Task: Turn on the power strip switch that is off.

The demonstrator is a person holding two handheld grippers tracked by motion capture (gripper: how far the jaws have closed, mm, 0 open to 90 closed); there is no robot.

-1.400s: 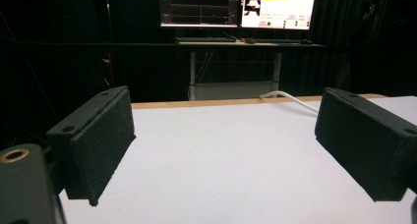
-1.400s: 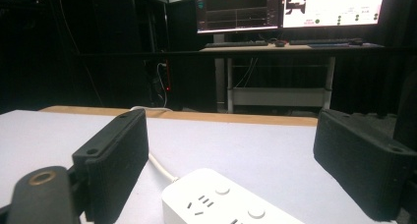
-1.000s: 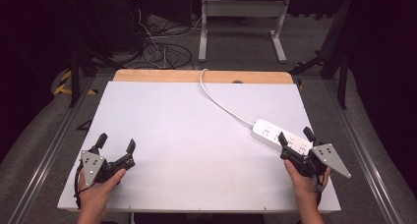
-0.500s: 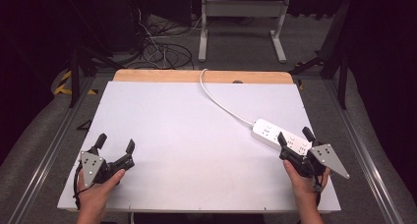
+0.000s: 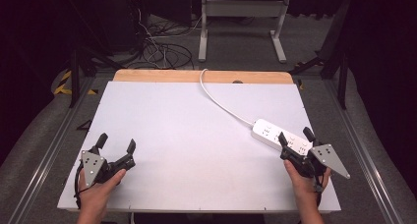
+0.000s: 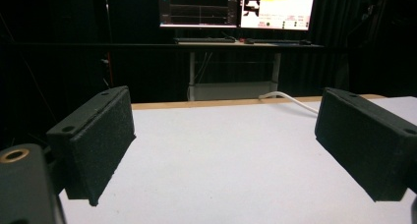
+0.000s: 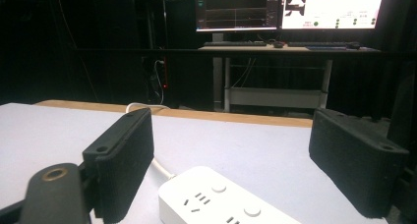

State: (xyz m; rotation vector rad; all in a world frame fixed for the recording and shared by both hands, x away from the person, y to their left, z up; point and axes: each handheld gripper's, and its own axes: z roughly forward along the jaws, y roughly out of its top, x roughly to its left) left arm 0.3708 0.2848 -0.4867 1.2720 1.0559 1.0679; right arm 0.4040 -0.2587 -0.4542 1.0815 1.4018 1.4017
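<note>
The right gripper (image 5: 296, 139) edged slightly toward the near end of the white power strip (image 5: 280, 135), its jaws spread wide; the left gripper (image 5: 116, 143) barely shifted on the table.

White rectangular plastic power strip (image 5: 281, 137) lies flat near the right edge of the white table board (image 5: 187, 135), directly ahead of the right gripper (image 5: 296, 142), its wide-apart jaws flanking the strip's near end. White cable (image 5: 223, 101) crosses toward the far edge. Left of the strip, board is bare and passable up to the left gripper (image 5: 116, 144)
</note>
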